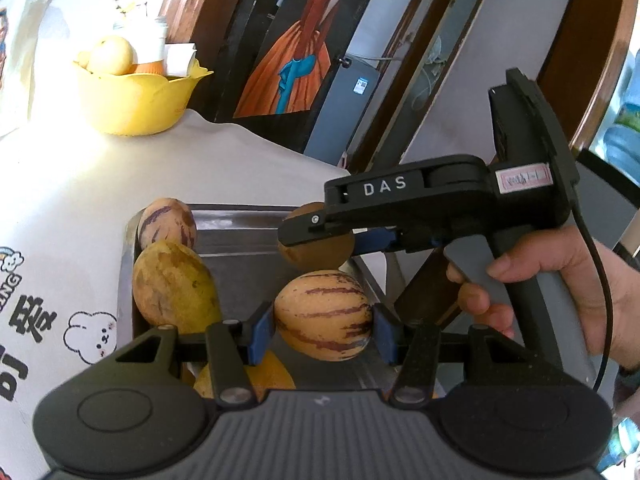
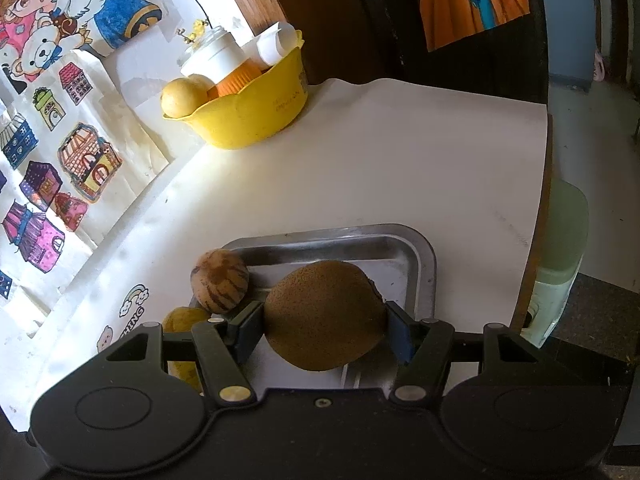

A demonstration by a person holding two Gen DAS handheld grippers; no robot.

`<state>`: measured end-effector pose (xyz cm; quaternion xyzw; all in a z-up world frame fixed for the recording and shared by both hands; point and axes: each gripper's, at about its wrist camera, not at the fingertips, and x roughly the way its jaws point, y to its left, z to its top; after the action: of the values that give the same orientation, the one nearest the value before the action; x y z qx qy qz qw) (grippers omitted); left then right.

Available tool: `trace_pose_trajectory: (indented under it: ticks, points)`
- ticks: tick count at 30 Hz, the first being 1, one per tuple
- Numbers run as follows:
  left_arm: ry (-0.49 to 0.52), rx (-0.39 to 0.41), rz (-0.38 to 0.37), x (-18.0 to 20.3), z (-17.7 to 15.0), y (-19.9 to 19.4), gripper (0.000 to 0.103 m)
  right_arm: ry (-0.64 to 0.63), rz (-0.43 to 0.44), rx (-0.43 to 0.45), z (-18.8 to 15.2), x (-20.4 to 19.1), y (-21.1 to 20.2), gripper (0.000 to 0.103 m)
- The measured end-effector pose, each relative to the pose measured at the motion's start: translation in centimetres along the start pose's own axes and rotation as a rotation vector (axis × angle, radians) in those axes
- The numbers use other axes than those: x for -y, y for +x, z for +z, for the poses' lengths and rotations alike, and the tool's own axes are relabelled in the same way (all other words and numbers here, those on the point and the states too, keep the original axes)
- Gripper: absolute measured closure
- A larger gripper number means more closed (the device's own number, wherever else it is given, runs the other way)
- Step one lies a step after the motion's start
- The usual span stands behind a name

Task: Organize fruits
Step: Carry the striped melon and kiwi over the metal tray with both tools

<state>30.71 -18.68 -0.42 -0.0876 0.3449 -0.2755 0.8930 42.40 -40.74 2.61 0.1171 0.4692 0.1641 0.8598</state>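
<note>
Holding fruit over the steel tray [image 2: 420, 256]: left gripper [image 1: 324, 326] jaws clamped on a striped pepino melon [image 1: 324, 314], right gripper [image 2: 324, 326] jaws on a kiwi [image 2: 324, 316]. Both look light, soft, bruisable; grip the widest middle, gently.

The left claw [image 1: 323, 326] hides most of a yellow fruit [image 1: 264, 374] beneath it.

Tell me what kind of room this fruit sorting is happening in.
Probably a home, perhaps a living or dining room: a cloth-covered table carries a yellow bowl of fruit, coloured cartoon drawings hang on the wall, and a water dispenser bottle stands by a wooden door frame.
</note>
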Motion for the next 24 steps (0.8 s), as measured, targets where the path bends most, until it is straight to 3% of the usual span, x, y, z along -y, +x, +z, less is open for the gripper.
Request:
trace_pose_trajectory:
  ticks: [10, 24]
  points:
    - [0.069, -0.03, 0.04, 0.8, 0.1, 0.6, 0.047, -0.003, -0.018, 0.003, 0.7, 0.2, 1.1, 0.038]
    - [0.089, -0.065, 0.07, 1.0, 0.4, 1.2, 0.047, -0.017, -0.037, -0.017, 0.9, 0.2, 1.9, 0.037]
